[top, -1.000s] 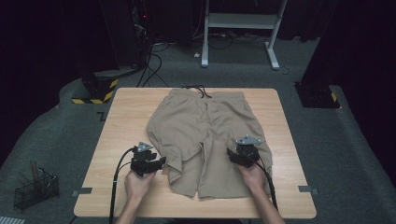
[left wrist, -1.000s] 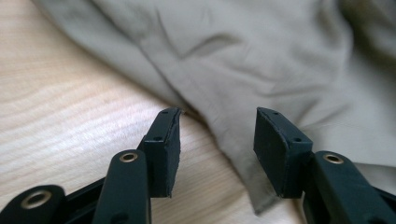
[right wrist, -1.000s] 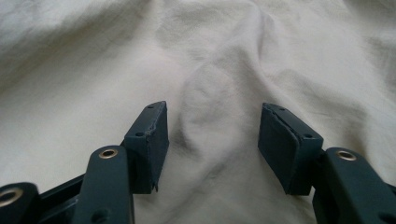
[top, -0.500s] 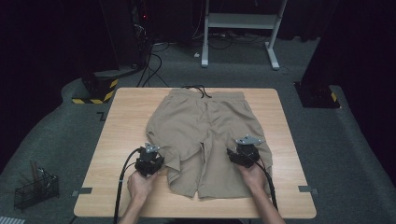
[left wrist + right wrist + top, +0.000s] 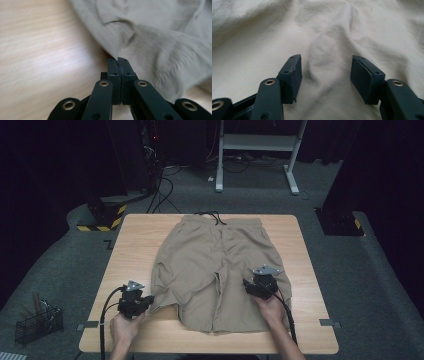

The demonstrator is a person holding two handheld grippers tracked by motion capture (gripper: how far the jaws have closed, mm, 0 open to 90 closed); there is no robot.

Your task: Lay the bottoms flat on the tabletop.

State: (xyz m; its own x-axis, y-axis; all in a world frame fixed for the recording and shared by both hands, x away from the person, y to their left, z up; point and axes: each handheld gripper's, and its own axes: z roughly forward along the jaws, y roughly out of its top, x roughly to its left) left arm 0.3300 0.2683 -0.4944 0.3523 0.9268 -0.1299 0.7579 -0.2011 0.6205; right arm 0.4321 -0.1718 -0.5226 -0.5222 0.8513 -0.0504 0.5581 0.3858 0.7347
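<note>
Tan shorts [image 5: 220,265] are lying flat mid-table [image 5: 140,235], waistband at the far edge, legs toward the near edge. Left gripper [image 5: 146,301] is sitting at the near-left, jaws clamped tight on the hem of the left leg, cloth [image 5: 140,42] pinched between its pads and pulling up into a fold. Right gripper [image 5: 247,285] is resting over the right leg, jaws standing wide apart, a cloth ridge [image 5: 324,57] lying between them, pads not pressing it.
</note>
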